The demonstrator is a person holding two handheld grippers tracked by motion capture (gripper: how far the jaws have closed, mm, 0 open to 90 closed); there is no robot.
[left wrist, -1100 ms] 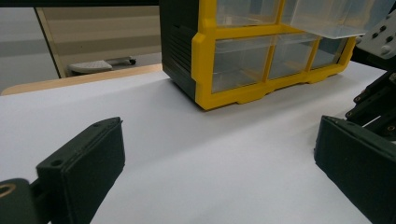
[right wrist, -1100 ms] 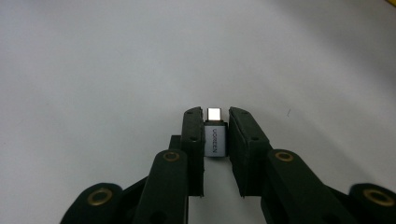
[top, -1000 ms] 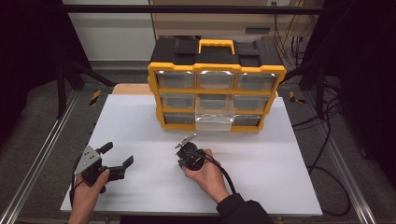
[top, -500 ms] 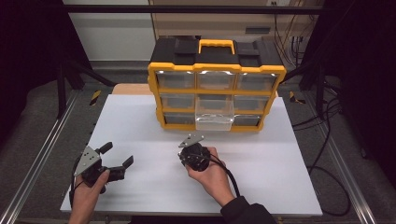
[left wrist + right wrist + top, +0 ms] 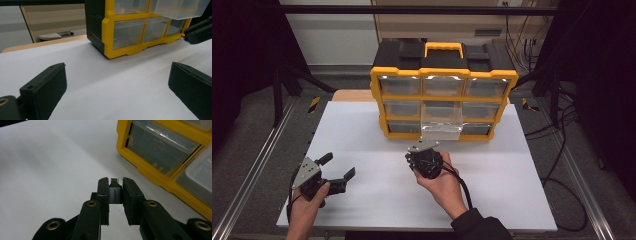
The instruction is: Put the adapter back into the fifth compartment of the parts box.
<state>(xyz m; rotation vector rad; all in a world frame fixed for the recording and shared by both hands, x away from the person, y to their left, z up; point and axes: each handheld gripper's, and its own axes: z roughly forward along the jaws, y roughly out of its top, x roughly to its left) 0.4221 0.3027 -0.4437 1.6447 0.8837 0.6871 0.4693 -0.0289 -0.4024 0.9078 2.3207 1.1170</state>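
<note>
A small grey USB adapter sits pinched between the two black jaws of my right gripper, just above the white table. In the high view the right gripper hovers in front of the yellow and black drawer cabinet, below its pulled-out clear drawer. My left gripper rests low at the table's front left, jaws wide apart and holding nothing. In the left gripper view the left gripper faces the cabinet.
The white table spreads between both hands and the cabinet. The cabinet holds several clear drawers, and the open drawer juts out over the table. Metal rails run along the table's sides. Cables lie on the floor at the right.
My right gripper, with the adapter, has moved slightly right and closer to the cabinet's open drawer. The left gripper has stayed in place.
</note>
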